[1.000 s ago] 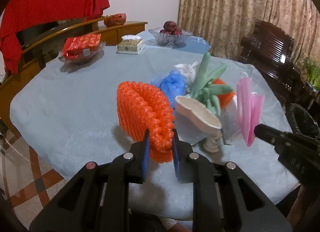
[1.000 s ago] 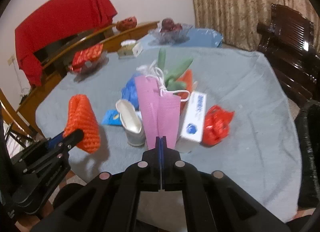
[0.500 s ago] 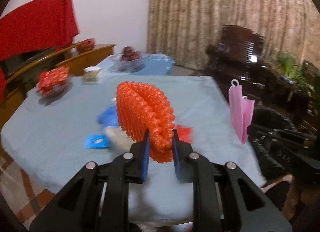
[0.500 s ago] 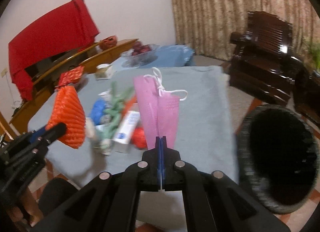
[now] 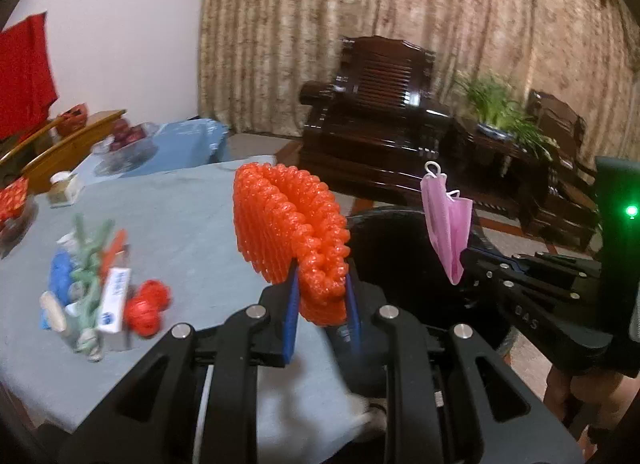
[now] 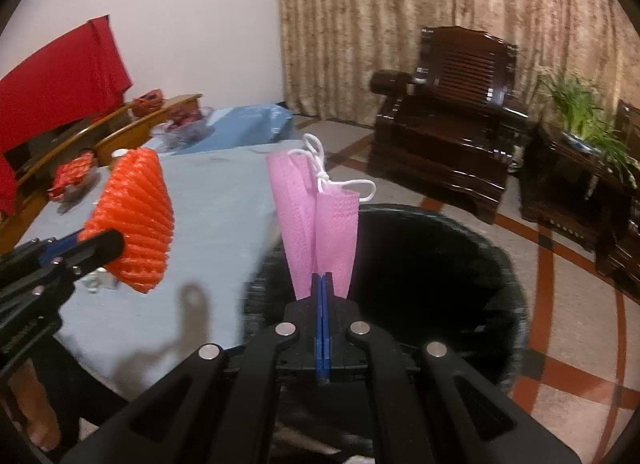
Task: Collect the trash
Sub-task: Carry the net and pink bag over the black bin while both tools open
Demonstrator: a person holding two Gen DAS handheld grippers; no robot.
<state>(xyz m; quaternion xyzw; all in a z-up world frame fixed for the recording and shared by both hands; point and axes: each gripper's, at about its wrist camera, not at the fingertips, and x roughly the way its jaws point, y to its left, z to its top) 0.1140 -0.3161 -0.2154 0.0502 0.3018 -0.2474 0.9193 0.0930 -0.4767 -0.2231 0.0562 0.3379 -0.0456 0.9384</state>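
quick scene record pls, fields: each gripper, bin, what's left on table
left gripper: shut on orange foam net, held above the table edge
right gripper: shut on pink mask, held over the bin
bin: black, open, on the floor beside the table
table: light blue cloth
left on table: blurred pile with white box, red bag, blue and green items
released yet: no, both items gripped

Both wrist views sit close behind their fingers, facing the curtain [image 5: 400,44] at 12 o'clock. Shared: table [image 5: 180,224] at 9, black bin [image 6: 440,264], armchair [image 6: 452,124].
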